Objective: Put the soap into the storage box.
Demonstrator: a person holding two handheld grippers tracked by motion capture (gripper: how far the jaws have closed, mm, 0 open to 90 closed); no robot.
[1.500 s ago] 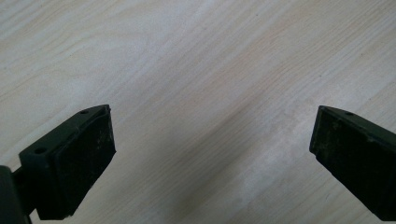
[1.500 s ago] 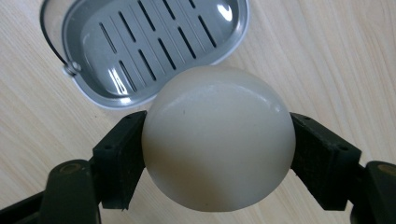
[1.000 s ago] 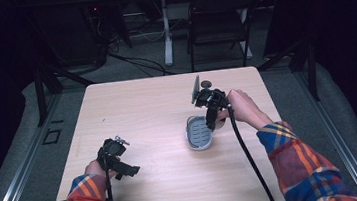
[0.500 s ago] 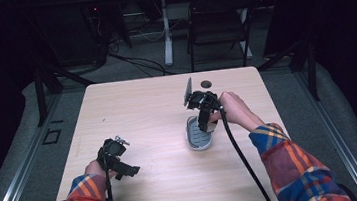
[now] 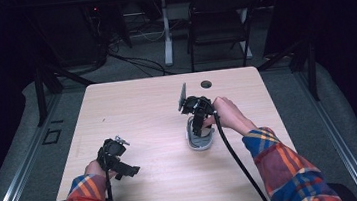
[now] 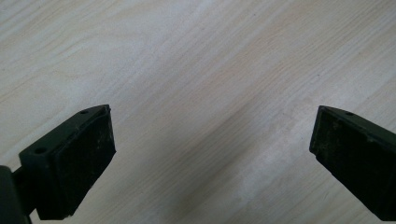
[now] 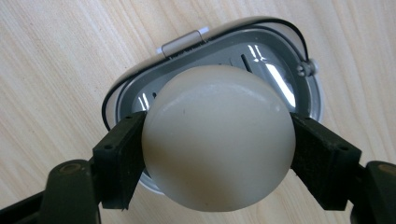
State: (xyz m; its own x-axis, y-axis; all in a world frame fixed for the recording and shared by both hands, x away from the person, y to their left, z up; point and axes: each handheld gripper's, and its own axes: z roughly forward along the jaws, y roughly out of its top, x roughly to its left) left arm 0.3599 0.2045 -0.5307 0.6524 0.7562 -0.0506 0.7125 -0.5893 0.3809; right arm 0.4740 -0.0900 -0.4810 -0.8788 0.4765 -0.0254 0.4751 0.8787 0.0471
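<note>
My right gripper (image 7: 217, 149) is pinching the pale soap (image 7: 218, 140) across its width over the dish (image 7: 306, 100) — long axis crosswise between pads; left gripper (image 6: 210, 158) is hanging spread.

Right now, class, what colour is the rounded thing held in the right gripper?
Creamy off-white bar of soap, clearest in the right gripper view.

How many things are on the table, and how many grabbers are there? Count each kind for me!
Grippers: 2 – left gripper, open over bare wood; right gripper, shut on the soap.
Cream soap bars: 1
Grey soap dishes: 1
Wooden tables: 1
Total: 5
</note>
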